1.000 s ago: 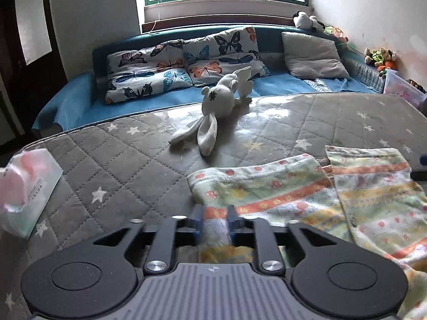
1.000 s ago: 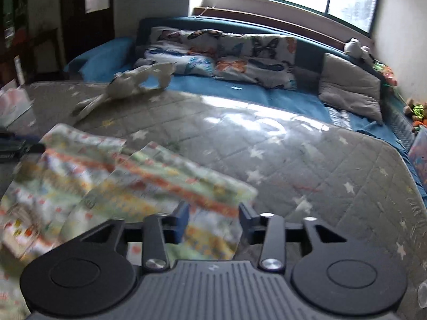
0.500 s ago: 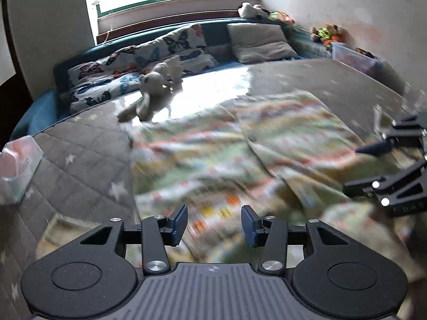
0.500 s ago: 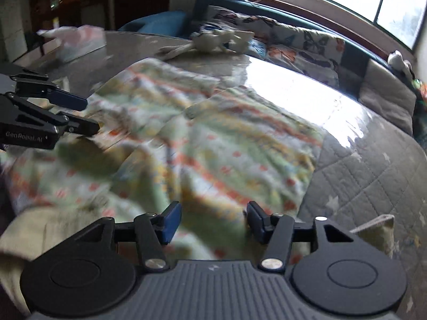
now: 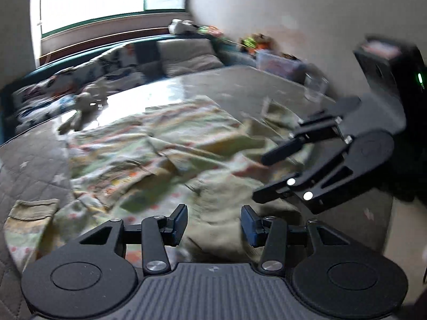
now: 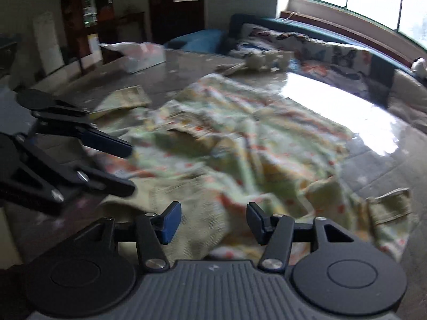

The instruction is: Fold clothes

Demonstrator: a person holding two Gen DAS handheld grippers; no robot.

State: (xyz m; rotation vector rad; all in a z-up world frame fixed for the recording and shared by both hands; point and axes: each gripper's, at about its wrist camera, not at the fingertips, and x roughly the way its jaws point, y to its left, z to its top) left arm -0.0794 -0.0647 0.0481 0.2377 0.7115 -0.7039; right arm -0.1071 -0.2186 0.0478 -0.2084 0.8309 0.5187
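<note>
A light green garment with orange and yellow print [image 5: 170, 154] lies spread and rumpled on the grey quilted mattress [image 5: 34, 165]; it also shows in the right wrist view [image 6: 240, 138]. My left gripper [image 5: 213, 225] is open and empty just above the garment's near edge. My right gripper [image 6: 210, 222] is open and empty over the same near edge. Each gripper shows in the other's view, the right one [image 5: 263, 178] at right, the left one [image 6: 130, 168] at left, both open. The frames are blurred by motion.
A white plush rabbit [image 6: 261, 60] lies at the far side of the mattress by butterfly-print pillows [image 6: 333, 53]. A tissue pack [image 6: 141, 56] sits at the far left corner. A grey cushion [image 5: 186, 56] and toys [image 5: 253, 42] line the wall.
My left gripper let go of the garment and opened. Both grippers drew back to the garment's near edge and turned toward each other. The garment now lies spread out and rumpled.
</note>
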